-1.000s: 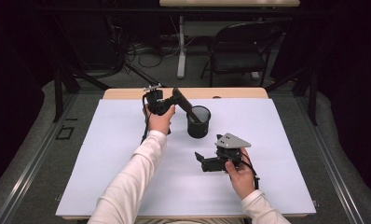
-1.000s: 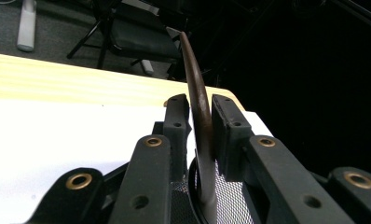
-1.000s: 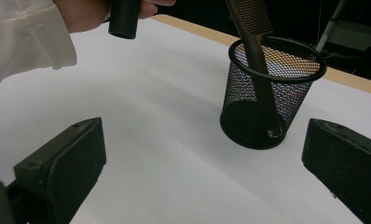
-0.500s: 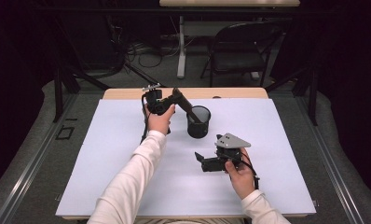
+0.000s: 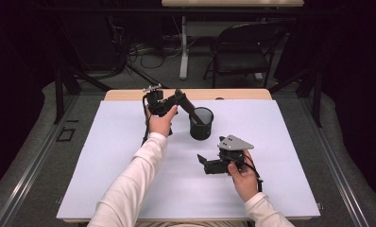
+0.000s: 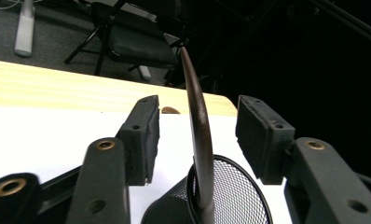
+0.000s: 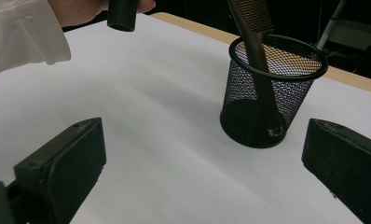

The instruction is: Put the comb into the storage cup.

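High view first: nearest, the right tongs [image 5: 202,162] rest wide apart and empty on the white worktop [image 5: 106,179]. Farther off, the left tongs [image 5: 188,105] have just been opening, pads now clear of the brown comb [image 6: 200,135], which stands leaning in the black mesh cup [image 5: 201,124]. Cup and comb sit where they were. The comb's foot is hard to make out through the mesh.

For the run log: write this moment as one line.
left hand-held gripper: jaws just opened, off comb | comb: in mesh cup | right hand-held gripper: open, empty
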Available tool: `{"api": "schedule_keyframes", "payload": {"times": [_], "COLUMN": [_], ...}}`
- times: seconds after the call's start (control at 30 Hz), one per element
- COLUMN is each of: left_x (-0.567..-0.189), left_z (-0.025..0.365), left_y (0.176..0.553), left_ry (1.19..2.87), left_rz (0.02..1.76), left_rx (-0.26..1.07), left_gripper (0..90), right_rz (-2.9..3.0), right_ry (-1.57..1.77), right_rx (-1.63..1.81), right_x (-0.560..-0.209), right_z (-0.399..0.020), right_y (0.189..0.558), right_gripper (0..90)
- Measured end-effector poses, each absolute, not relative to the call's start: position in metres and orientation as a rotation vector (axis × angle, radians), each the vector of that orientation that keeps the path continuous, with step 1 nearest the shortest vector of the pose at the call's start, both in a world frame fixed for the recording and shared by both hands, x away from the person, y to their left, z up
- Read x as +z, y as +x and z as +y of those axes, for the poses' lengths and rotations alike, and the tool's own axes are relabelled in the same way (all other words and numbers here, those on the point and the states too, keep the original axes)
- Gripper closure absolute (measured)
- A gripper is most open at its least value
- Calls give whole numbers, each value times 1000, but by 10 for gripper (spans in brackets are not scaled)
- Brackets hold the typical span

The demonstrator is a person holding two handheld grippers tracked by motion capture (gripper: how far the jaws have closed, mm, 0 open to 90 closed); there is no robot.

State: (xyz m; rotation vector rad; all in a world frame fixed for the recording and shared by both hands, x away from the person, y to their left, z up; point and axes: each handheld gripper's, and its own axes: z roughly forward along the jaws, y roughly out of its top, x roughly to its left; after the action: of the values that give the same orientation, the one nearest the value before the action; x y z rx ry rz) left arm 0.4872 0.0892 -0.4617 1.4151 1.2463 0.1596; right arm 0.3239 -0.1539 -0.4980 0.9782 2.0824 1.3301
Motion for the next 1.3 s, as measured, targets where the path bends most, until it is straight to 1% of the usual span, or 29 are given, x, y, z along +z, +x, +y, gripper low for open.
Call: {"api": "schedule_keyframes", "payload": {"times": [0.3,0.8,1.3], "left_x": [-459,-456,-448], "left_z": [88,93,97], "left_y": [486,484,480], "left_ry": [1406,1435,1459], "left_rz": [1232,1232,1229], "left_rx": [176,292,320], "left_gripper": [377,251,244], "right_rz": [2083,2086,2085], "right_ry": [980,984,983], "right_rx": [1330,1327,1326], "right_x": [-498,-499,-499], "right_z": [-154,-154,-154], "right_y": [324,324,324], "right_gripper": [0,0,0]}}
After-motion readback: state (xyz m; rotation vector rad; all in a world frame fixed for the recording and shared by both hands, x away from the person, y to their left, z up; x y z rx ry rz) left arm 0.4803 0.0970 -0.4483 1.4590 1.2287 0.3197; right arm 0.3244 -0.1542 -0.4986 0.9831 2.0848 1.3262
